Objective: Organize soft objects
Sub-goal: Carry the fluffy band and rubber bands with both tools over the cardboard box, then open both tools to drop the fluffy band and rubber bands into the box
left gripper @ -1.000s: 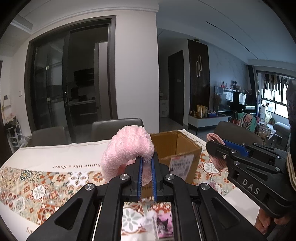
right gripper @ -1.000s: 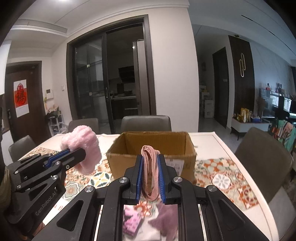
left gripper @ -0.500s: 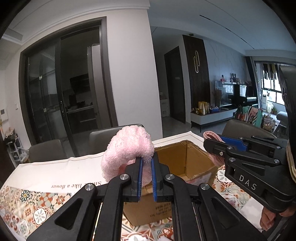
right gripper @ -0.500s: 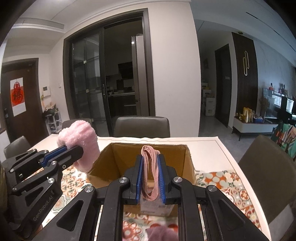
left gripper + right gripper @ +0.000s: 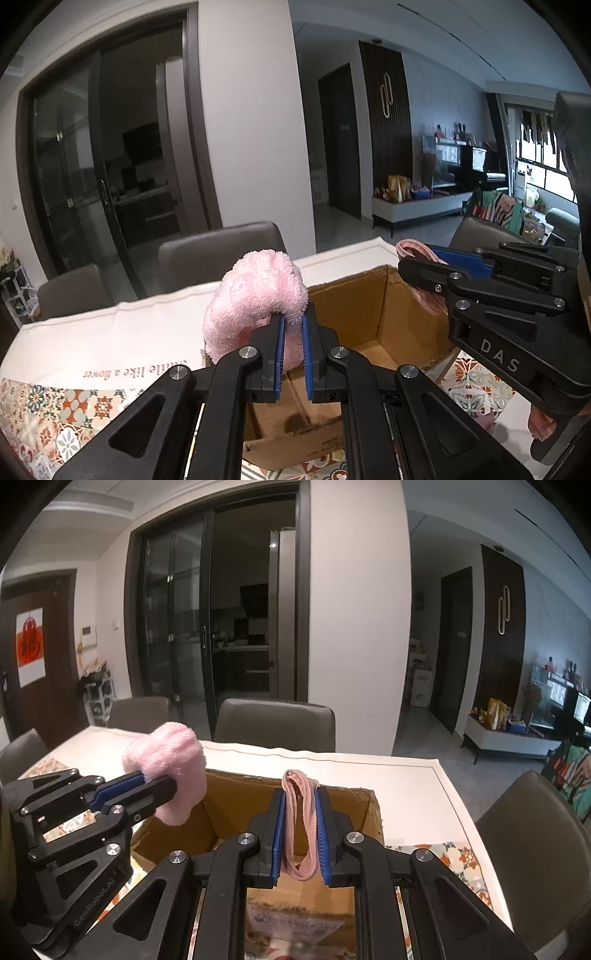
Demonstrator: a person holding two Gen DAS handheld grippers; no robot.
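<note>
My left gripper (image 5: pixel 292 325) is shut on a fluffy pink plush piece (image 5: pixel 255 299) and holds it over the left rim of an open cardboard box (image 5: pixel 354 317). The same plush (image 5: pixel 170 764) and left gripper (image 5: pixel 159 786) show at the left of the right wrist view. My right gripper (image 5: pixel 300 805) is shut on a dusty-pink ribbed cloth band (image 5: pixel 301 823), held above the box (image 5: pixel 236 805) opening. In the left wrist view the right gripper (image 5: pixel 413 266) and its band (image 5: pixel 415 249) hang over the box's right side.
The box stands on a table with a white and patterned tile cloth (image 5: pixel 110 332). Grey chairs (image 5: pixel 275 723) line the far edge, and one (image 5: pixel 532 823) stands at the right. Something pink (image 5: pixel 484 421) lies on the table right of the box.
Both grippers have moved forward and over the box with their loads. The box now lies directly below the fingers, and its inside shows.
</note>
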